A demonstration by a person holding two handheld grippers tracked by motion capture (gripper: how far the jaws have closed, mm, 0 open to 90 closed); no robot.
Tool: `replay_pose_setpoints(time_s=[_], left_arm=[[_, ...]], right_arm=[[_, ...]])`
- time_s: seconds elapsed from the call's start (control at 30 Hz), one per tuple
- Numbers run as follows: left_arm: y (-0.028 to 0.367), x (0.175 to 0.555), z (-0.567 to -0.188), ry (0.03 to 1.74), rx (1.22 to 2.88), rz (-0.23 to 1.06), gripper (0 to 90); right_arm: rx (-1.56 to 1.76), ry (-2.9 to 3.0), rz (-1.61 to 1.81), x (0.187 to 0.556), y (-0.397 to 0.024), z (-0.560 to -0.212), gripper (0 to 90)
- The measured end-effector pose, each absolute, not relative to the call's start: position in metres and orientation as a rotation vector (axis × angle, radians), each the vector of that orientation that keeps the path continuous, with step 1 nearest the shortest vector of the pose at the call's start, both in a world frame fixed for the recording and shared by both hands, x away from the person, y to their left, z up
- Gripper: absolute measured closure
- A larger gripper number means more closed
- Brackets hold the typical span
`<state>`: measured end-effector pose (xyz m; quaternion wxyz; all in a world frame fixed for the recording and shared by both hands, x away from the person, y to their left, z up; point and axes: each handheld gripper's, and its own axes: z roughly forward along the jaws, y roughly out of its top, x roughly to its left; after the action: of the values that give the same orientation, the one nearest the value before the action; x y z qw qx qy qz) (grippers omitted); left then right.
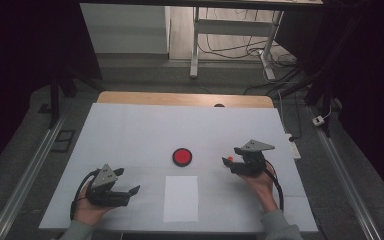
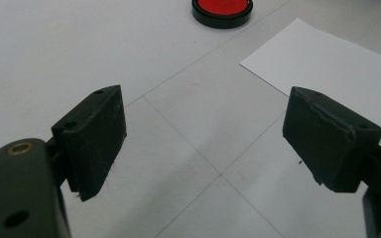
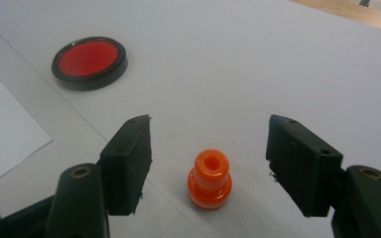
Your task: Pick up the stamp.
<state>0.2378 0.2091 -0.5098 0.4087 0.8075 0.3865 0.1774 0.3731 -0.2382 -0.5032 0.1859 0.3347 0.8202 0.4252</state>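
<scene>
A small orange peg (image 3: 209, 178) with a hole in its top stands upright on the white table (image 1: 130, 130). My right gripper (image 3: 208, 136) is open, one jaw on each side of the peg, and neither pad touches it. From above, the peg (image 1: 230, 159) shows as a small orange dot at the tips of my right gripper (image 1: 234, 162). A red disc with a black rim (image 1: 182, 156) lies at the table's middle. At the near left my left gripper (image 1: 129, 181) rests open with nothing between its jaws, which point toward a white paper sheet (image 1: 181, 198).
The red disc (image 2: 222, 7) lies ahead of my left gripper (image 2: 203, 129), and the paper sheet (image 2: 327, 64) ahead to its right. Beyond the table's wooden far edge (image 1: 185, 99) stand desk legs and cables on the floor. Metal rails run along both sides.
</scene>
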Motion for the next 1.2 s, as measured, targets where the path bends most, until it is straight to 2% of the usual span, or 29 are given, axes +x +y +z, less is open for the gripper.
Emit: replay_pose_setpoints(time_s=[0.67,1.0,1.03,1.1,1.2], left_arm=[[0.209,0.238,-0.51,0.972,2.042,0.441,17.5],[0.209,0.239,-0.511,0.972,2.042,0.438,17.4],[0.209,0.238,-0.511,0.97,2.043,0.437,17.4],[0.209,0.238,-0.511,0.971,2.043,0.437,17.4],[0.209,0.239,-0.511,0.969,2.045,0.435,17.4]], right_arm=[[0.937,2.334,1.132,0.374,-0.237,-0.513,49.8],[0.923,2.357,1.084,0.374,-0.234,-0.518,63.4],[0.921,2.358,1.08,0.374,-0.235,-0.518,68.1],[0.919,2.36,1.08,0.374,-0.236,-0.517,71.5],[0.919,2.355,1.083,0.374,-0.235,-0.518,71.9]])
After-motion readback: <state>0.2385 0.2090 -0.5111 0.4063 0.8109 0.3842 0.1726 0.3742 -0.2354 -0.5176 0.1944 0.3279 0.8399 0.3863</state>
